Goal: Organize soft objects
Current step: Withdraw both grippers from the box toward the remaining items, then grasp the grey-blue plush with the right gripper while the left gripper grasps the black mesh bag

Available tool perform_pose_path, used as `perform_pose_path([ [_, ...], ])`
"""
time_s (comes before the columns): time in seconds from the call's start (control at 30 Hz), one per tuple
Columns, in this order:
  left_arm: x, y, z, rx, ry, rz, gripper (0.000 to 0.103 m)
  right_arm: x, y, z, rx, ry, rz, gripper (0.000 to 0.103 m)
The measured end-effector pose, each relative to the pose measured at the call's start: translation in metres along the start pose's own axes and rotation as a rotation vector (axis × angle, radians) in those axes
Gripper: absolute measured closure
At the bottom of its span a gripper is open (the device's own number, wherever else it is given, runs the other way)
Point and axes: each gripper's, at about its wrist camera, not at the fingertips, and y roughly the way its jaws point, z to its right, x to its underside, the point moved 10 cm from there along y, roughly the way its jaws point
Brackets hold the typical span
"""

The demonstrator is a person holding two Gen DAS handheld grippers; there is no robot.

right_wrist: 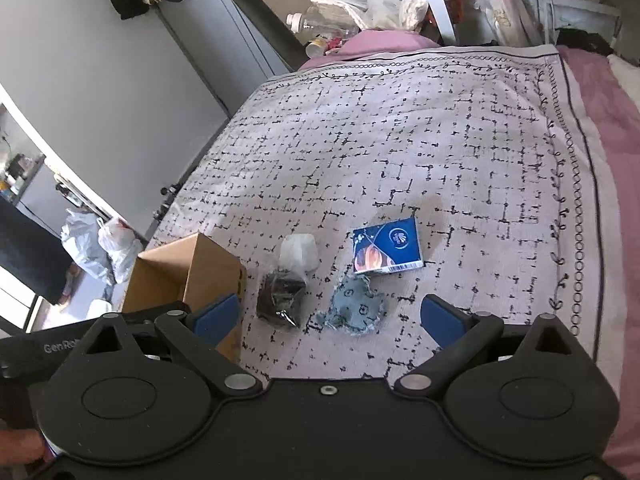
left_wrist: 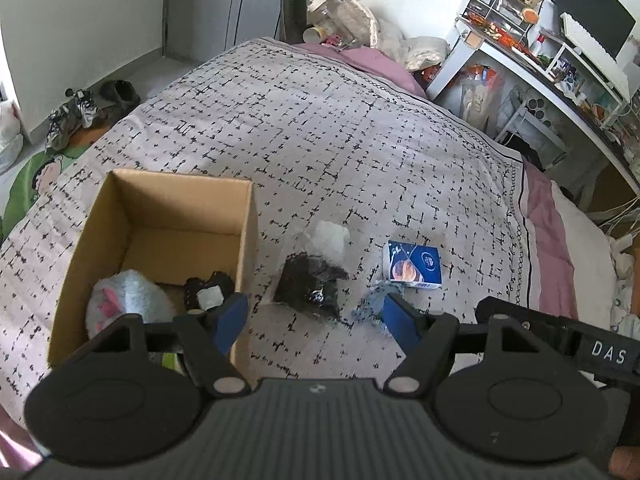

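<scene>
An open cardboard box (left_wrist: pixel 244 232) (right_wrist: pixel 208 268) stands on the bed at the left. Inside it lie a light blue plush toy (left_wrist: pixel 128 300) and a black knitted item (left_wrist: pixel 210 286). On the blanket beside the box lie a black item in clear plastic (left_wrist: pixel 310 284) (right_wrist: pixel 282 294), a small white bag (left_wrist: pixel 330 236) (right_wrist: pixel 299 254), a blue denim patch (right_wrist: pixel 354 306) (left_wrist: pixel 374 304) and a blue tissue pack (left_wrist: pixel 412 264) (right_wrist: pixel 388 248). My left gripper (left_wrist: pixel 316 316) is open and empty above the black item. My right gripper (right_wrist: pixel 330 314) is open and empty above the denim patch.
The bed carries a patterned blanket (left_wrist: pixel 320 140) over a pink sheet (right_wrist: pixel 612 128). Shoes (left_wrist: pixel 76 112) lie on the floor at left. A cluttered white desk (left_wrist: pixel 560 64) stands at right. Bottles and bags (right_wrist: pixel 336 20) sit at the bed's far end.
</scene>
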Motion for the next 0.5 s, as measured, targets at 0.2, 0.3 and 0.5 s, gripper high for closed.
perform_pose_path([
  [0.2,-0.002,0.02,0.008,-0.016,0.006,-0.008,0.033,0.008,0.023,0.018,-0.012,0.047,-0.023,0.005],
  [0.3,-0.001,0.03,0.012,-0.021,0.006,-0.02,0.034,0.009,0.033,0.026,-0.024,0.076,-0.042,0.005],
  [0.5,0.0,0.053,0.021,-0.024,0.019,-0.049,0.042,0.016,0.052,0.037,-0.041,0.118,-0.093,0.01],
])
